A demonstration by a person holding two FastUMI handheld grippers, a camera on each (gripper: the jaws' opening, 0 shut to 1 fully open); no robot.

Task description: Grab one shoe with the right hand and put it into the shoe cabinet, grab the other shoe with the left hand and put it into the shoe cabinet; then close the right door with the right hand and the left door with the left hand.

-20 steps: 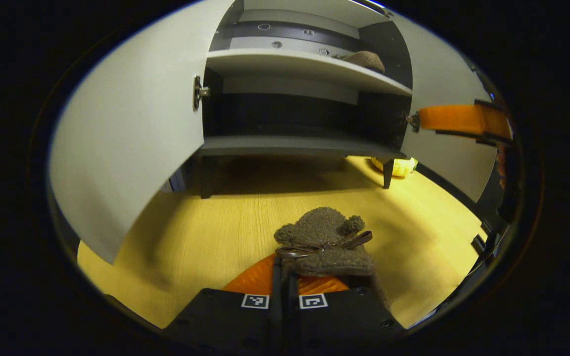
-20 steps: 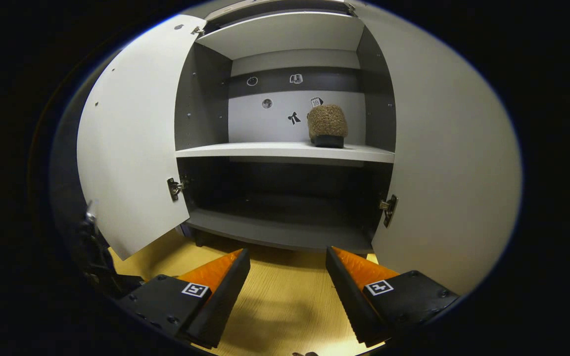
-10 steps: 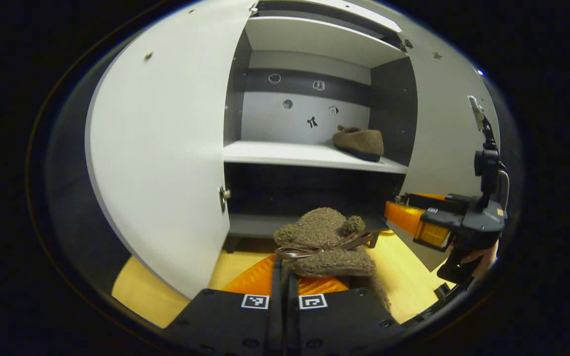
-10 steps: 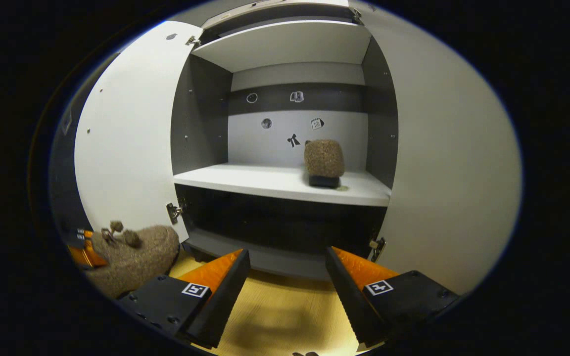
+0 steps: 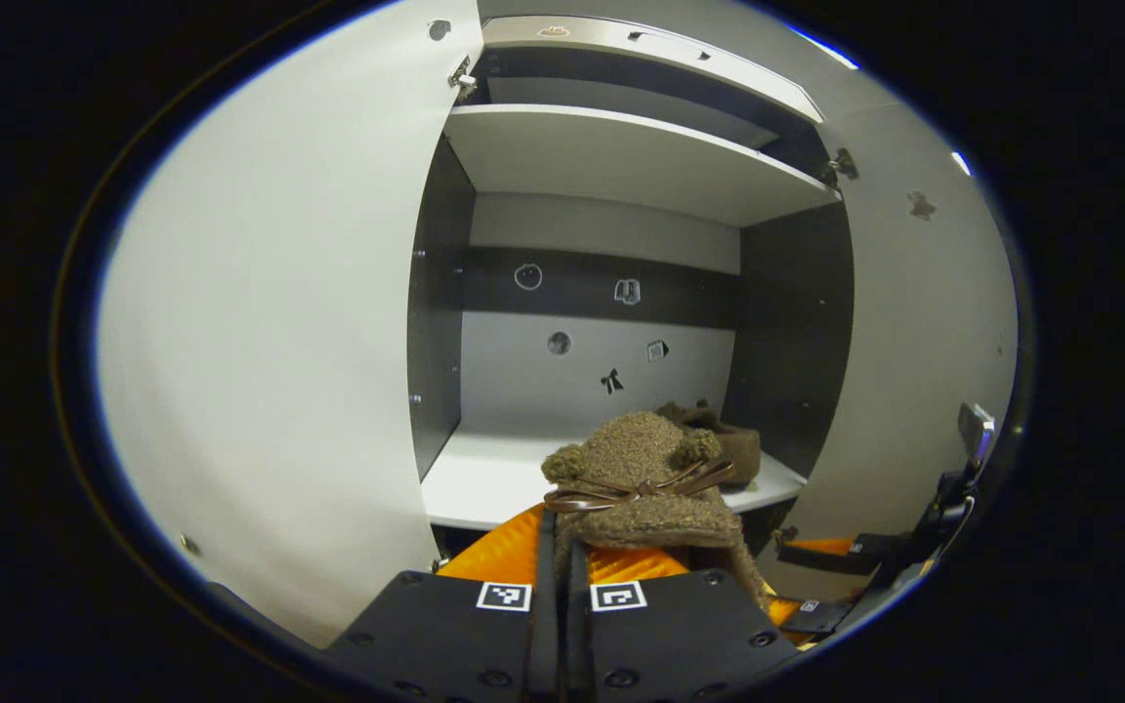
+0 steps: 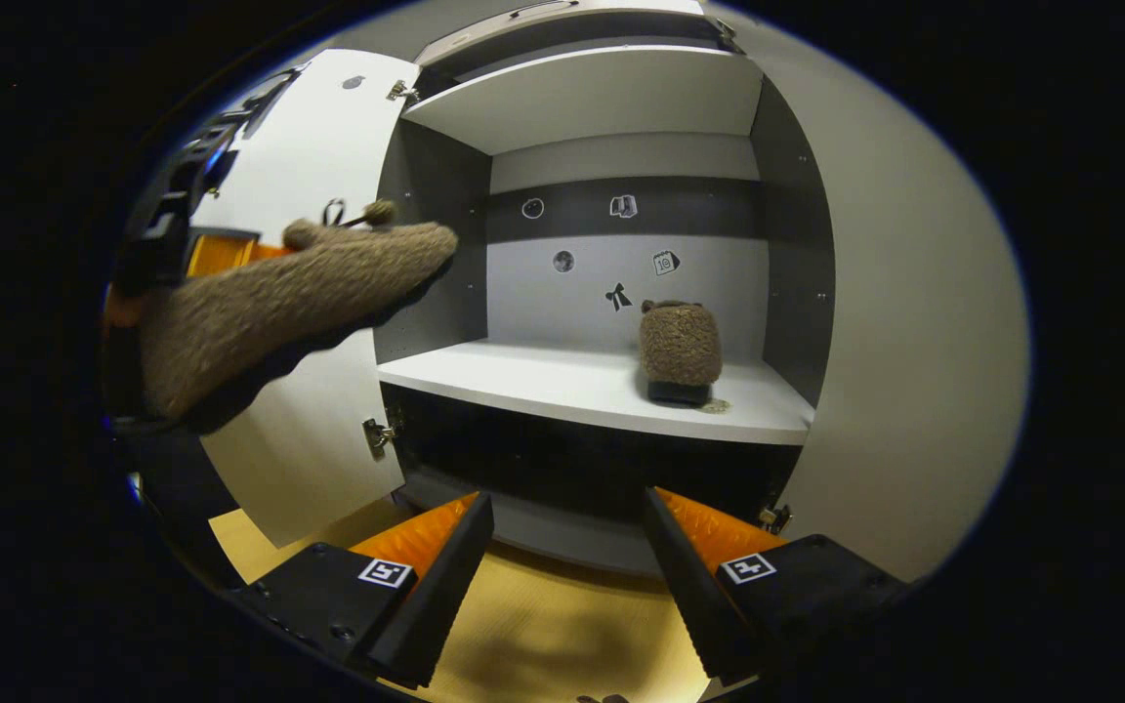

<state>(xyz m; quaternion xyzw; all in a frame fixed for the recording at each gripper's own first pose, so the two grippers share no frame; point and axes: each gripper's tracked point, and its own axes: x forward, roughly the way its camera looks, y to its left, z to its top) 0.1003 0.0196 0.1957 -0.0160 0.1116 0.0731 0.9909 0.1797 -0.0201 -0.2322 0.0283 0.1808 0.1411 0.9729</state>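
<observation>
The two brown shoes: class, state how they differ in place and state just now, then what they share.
The carried shoe is in the air, clamped in the left gripper; the shelved shoe rests free on the white shelf. The carried shoe is outside the cabinet by the left door; the shelved shoe sits inside, toward the shelf's right end. Both are fuzzy and brown.

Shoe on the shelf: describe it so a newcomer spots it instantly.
Find the open grey shoe cabinet and its white middle shelf. The fuzzy brown shoe stands at the right end, near the side wall. Its twin is off the shelf, shut in the left gripper.
</observation>
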